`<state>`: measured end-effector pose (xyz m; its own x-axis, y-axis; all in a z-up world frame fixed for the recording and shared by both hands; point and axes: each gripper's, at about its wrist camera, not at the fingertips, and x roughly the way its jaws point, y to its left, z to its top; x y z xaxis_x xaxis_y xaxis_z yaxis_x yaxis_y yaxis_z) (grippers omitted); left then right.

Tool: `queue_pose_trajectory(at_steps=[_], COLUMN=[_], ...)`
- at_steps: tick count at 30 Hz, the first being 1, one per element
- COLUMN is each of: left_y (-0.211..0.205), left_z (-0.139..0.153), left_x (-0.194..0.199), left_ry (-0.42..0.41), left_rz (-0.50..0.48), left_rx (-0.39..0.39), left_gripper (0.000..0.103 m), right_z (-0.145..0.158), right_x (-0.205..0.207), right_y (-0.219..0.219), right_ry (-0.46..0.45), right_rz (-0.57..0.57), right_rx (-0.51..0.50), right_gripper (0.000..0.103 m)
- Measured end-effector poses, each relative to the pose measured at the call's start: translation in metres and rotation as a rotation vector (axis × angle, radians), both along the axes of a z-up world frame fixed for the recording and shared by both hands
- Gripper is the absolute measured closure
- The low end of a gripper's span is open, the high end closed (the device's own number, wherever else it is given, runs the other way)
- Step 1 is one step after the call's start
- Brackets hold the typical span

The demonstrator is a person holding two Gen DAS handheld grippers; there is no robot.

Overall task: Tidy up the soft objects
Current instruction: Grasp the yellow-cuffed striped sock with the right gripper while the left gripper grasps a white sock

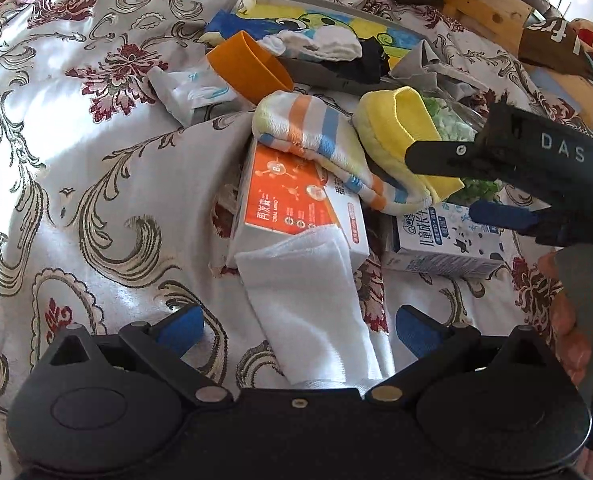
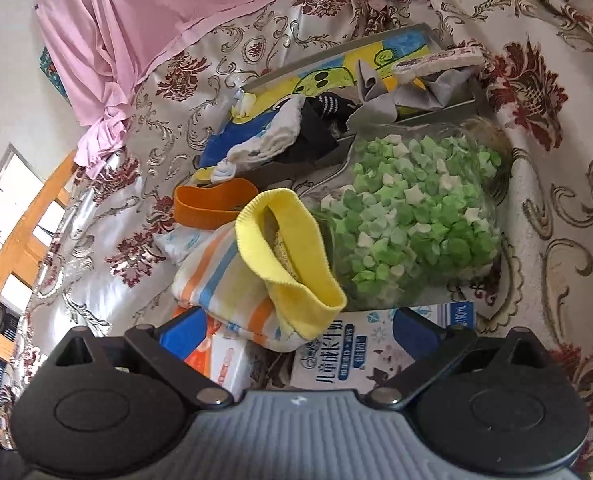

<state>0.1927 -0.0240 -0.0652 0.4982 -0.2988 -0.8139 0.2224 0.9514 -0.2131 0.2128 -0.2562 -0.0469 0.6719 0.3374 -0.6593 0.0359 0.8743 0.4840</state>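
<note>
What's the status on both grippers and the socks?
Left gripper open over white sock. Right gripper open at yellow-cuffed striped sock, not gripping. Sock lies across orange box and milk carton; star jar beside it.

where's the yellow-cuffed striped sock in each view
Left wrist: the yellow-cuffed striped sock lies right of centre, draped over the orange and white box, its cuff just ahead of the right hand-held gripper.
Right wrist: the sock sits at centre, cuff opening toward the camera, just beyond the open fingers.
Shared landmark: the orange cup, behind the sock in both.
</note>
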Motion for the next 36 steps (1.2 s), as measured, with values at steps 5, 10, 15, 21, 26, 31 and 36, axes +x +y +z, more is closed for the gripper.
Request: queue_pose_trajectory(at_steps=[5,10,15,21,26,31,36], left_y=[0.001,0.001,0.001,0.003,-0.002,-0.002,0.000], left_z=[-0.002,-0.001,-0.002,0.001,0.002,-0.001,-0.003], left_x=[0.001,0.000,0.001,0.001,-0.002,-0.002,-0.003], left_ry=[0.022,0.038,0.027,0.012,-0.009,-0.013,-0.042], left_rz=[-0.007,-0.014,-0.011,-0.012,-0.055,-0.071,-0.085], left_rx=[-0.014,-0.064,-0.048,-0.052,-0.045,-0.038,-0.031], left_gripper=[0.004,0.011,0.027,0.051,0.064,0.083,0.093], right_z=[-0.003,-0.005,-0.010,-0.010,-0.012,-0.012,-0.005], right_x=[0.001,0.003,0.007,0.009,0.011,0.009,-0.003], right_y=[0.003,0.004,0.009,0.016,0.015,0.018,0.019], right_ry=[0.013,-0.007,-0.009,-0.044,-0.042,-0.044,-0.095], right_rz=[0.005,0.000,0.023,0.036,0.021,0.029,0.041], right_rx=[0.004,0.035,0.068,0.019,0.002,-0.058,-0.128], right_gripper=[0.006,0.011,0.027,0.042,0.062,0.079,0.088])
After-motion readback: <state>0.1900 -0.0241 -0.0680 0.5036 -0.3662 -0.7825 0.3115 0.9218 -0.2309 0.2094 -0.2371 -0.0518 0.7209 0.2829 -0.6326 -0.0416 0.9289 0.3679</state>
